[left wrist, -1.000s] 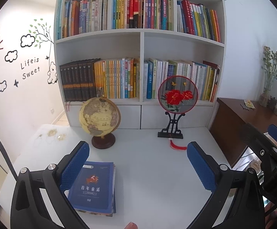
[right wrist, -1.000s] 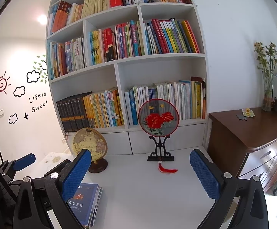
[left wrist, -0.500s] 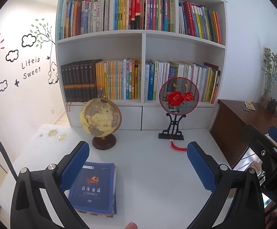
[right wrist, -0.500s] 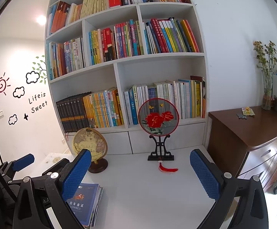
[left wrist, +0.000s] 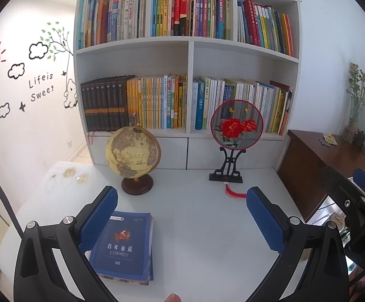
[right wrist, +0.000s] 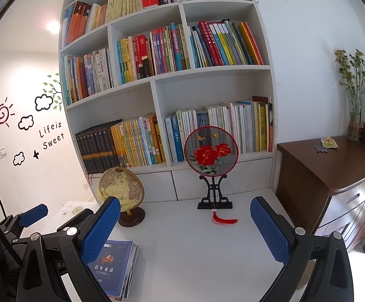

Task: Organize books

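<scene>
A short stack of books with a blue cover on top (left wrist: pixel 124 246) lies flat on the white table (left wrist: pixel 197 226), near its front left. It also shows in the right wrist view (right wrist: pixel 114 269). My left gripper (left wrist: pixel 182 214) is open and empty above the table, its left finger just over the stack's left edge. My right gripper (right wrist: pixel 185 226) is open and empty, to the right of the left one. A white bookshelf (left wrist: pixel 190 42) full of upright books stands behind the table.
A globe (left wrist: pixel 133 151) stands at the back left of the table and a round red-flower fan on a black stand (left wrist: pixel 236 125) at the back right, with a red tassel (left wrist: pixel 234 192). A brown wooden cabinet (right wrist: pixel 333 173) with a vase stands to the right.
Both views have shifted very slightly; the left wrist view tilts a little upward. Both grippers stay open and the books have not moved.
</scene>
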The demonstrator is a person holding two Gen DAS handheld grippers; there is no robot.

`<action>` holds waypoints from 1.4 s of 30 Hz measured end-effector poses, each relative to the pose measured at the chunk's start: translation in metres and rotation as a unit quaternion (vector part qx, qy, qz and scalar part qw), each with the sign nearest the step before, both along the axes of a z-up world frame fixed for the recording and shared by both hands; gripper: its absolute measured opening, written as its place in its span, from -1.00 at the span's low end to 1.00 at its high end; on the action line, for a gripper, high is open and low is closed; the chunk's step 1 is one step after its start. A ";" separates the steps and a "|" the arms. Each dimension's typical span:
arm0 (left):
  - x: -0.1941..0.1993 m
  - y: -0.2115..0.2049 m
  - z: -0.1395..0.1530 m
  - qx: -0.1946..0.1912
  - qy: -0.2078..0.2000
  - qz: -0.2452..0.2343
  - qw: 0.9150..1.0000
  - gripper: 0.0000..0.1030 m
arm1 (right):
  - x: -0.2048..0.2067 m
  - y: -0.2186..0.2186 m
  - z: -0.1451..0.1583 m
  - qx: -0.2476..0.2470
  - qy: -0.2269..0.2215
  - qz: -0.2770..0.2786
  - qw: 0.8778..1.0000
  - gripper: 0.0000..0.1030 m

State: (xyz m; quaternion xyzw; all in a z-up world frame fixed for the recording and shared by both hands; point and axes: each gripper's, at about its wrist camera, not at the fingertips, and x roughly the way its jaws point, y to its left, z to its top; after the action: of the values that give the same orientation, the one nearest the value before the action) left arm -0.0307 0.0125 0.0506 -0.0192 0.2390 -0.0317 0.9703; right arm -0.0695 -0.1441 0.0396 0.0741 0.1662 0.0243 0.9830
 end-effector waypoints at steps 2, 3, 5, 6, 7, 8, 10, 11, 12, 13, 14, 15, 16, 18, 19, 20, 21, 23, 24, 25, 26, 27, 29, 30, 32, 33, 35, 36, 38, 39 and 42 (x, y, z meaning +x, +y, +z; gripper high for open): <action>0.000 -0.001 0.000 0.000 0.001 0.002 1.000 0.98 | -0.001 0.001 0.000 -0.003 -0.001 -0.002 1.000 1.00; 0.000 -0.001 0.000 0.001 0.001 0.002 1.000 0.98 | -0.001 0.001 0.000 -0.004 -0.001 -0.002 1.000 1.00; 0.000 -0.002 0.000 0.000 0.002 0.002 1.000 0.98 | -0.001 0.002 -0.001 -0.005 -0.002 -0.002 1.000 1.00; -0.001 -0.002 0.000 0.000 0.002 0.001 1.000 0.98 | -0.001 0.002 -0.001 -0.005 -0.002 -0.002 1.000 1.00; -0.001 -0.003 0.000 0.001 0.003 0.001 1.000 0.98 | -0.001 0.002 -0.001 -0.004 -0.003 -0.002 1.000 1.00; 0.000 -0.004 0.000 0.002 0.004 -0.002 1.000 0.98 | -0.001 0.002 -0.001 -0.004 -0.002 -0.001 1.000 1.00; -0.001 -0.004 -0.001 0.002 0.006 -0.002 1.000 0.98 | -0.001 0.003 -0.002 -0.004 0.000 -0.002 1.000 1.00; -0.002 -0.005 -0.001 0.002 0.007 -0.002 1.000 0.98 | -0.003 0.004 -0.002 -0.004 0.000 -0.002 1.000 1.00; -0.002 -0.005 -0.001 0.002 0.007 -0.002 1.000 0.98 | -0.003 0.004 -0.002 -0.004 0.001 -0.002 1.000 1.00; -0.002 -0.006 -0.001 0.002 0.008 -0.003 1.000 0.98 | -0.003 0.004 -0.002 -0.005 0.001 -0.003 1.000 1.00; -0.002 -0.006 -0.001 0.001 0.008 -0.003 1.000 0.98 | -0.004 0.004 -0.002 -0.005 0.001 -0.003 1.000 1.00; -0.002 -0.006 -0.002 0.001 0.008 -0.004 1.000 0.98 | -0.004 0.004 -0.002 -0.006 0.001 -0.004 1.000 1.00; -0.002 -0.006 -0.002 0.000 0.009 -0.004 1.000 0.98 | -0.004 0.004 -0.002 -0.006 0.001 -0.004 1.000 1.00; -0.002 -0.006 -0.003 -0.002 0.014 -0.007 1.000 0.98 | -0.004 0.004 -0.002 -0.006 0.001 -0.004 1.000 1.00; -0.001 -0.006 -0.003 -0.006 0.018 -0.008 1.000 0.98 | -0.004 0.004 -0.003 -0.006 0.002 -0.003 1.000 1.00; -0.002 -0.006 -0.003 -0.007 0.018 -0.008 1.000 0.98 | -0.004 0.004 -0.003 -0.005 0.002 -0.004 1.000 1.00; -0.002 -0.006 -0.004 -0.006 0.017 -0.008 1.000 0.98 | -0.005 0.004 -0.003 -0.003 0.002 -0.004 1.000 1.00; -0.002 -0.006 -0.004 -0.002 0.017 -0.005 1.000 0.98 | -0.004 0.004 -0.002 -0.003 0.003 -0.005 1.000 1.00; -0.002 -0.006 -0.004 -0.002 0.016 -0.006 1.000 0.98 | -0.004 0.004 -0.002 -0.003 0.004 -0.005 1.000 1.00; -0.002 -0.006 -0.004 -0.001 0.015 -0.005 1.000 0.98 | -0.003 0.004 -0.003 -0.003 0.006 -0.006 1.000 1.00; -0.002 -0.006 -0.005 0.000 0.016 -0.005 1.000 0.98 | -0.003 0.003 -0.003 -0.002 0.006 -0.006 1.000 1.00; -0.002 -0.006 -0.005 0.001 0.016 -0.004 1.000 0.98 | -0.003 0.003 -0.003 -0.002 0.006 -0.006 1.000 1.00; -0.001 -0.005 -0.005 0.001 0.020 -0.004 1.000 0.98 | -0.002 0.004 -0.003 -0.002 0.008 -0.005 1.000 1.00; 0.000 -0.005 -0.006 0.000 0.023 -0.004 1.000 0.98 | -0.001 0.004 -0.004 -0.001 0.009 -0.004 1.000 1.00; 0.000 -0.004 -0.006 -0.003 0.025 -0.003 1.000 0.98 | 0.001 0.004 -0.005 0.002 0.013 -0.003 1.000 1.00; 0.001 -0.004 -0.006 -0.003 0.026 -0.001 1.000 0.98 | 0.002 0.004 -0.005 0.004 0.015 -0.003 1.000 1.00; 0.001 -0.003 -0.007 -0.001 0.026 0.001 1.000 0.98 | 0.004 0.003 -0.006 0.006 0.017 -0.001 1.000 1.00; 0.002 -0.003 -0.007 -0.001 0.026 0.003 1.000 0.98 | 0.005 0.003 -0.006 0.006 0.018 0.000 1.000 1.00; 0.003 -0.002 -0.008 -0.001 0.027 0.005 1.000 0.98 | 0.006 0.004 -0.007 0.005 0.019 0.000 1.000 1.00; 0.004 -0.001 -0.008 -0.002 0.027 0.006 1.000 0.98 | 0.006 0.004 -0.007 0.005 0.020 0.001 1.000 1.00; 0.005 0.001 -0.009 -0.005 0.029 0.009 1.000 0.98 | 0.008 0.005 -0.007 0.004 0.021 0.002 1.000 1.00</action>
State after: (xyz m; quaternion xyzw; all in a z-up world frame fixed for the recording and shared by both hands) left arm -0.0258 0.0134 0.0420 -0.0272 0.2672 -0.0240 0.9630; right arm -0.0612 -0.1391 0.0323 0.0778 0.1864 0.0256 0.9790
